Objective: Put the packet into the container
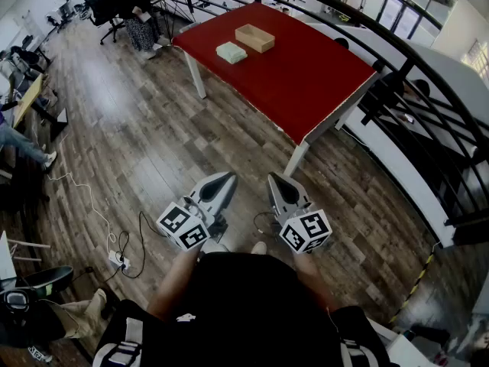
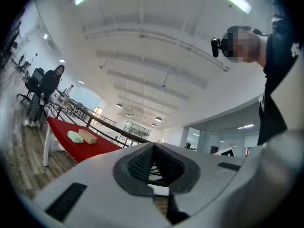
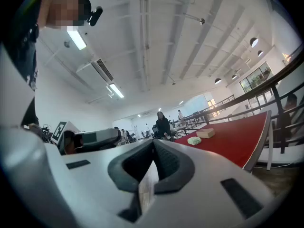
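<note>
A pale green packet [image 1: 231,52] lies on the red table [image 1: 306,82], just left of an open tan cardboard container [image 1: 254,37]. Both also show small in the left gripper view, packet [image 2: 74,137] and container [image 2: 87,136], and in the right gripper view, packet [image 3: 194,140] and container [image 3: 205,133]. My left gripper [image 1: 228,177] and right gripper [image 1: 273,178] are held close to the body, over the wooden floor, well short of the table. Each one's jaws are shut together with nothing between them, and both point upward toward the ceiling.
A black railing [image 1: 428,90] curves behind and to the right of the table. A person in black [image 1: 137,10] stands at desks far left. Cables and a power strip [image 1: 116,258] lie on the floor at left. Wooden floor [image 1: 137,144] stretches between me and the table.
</note>
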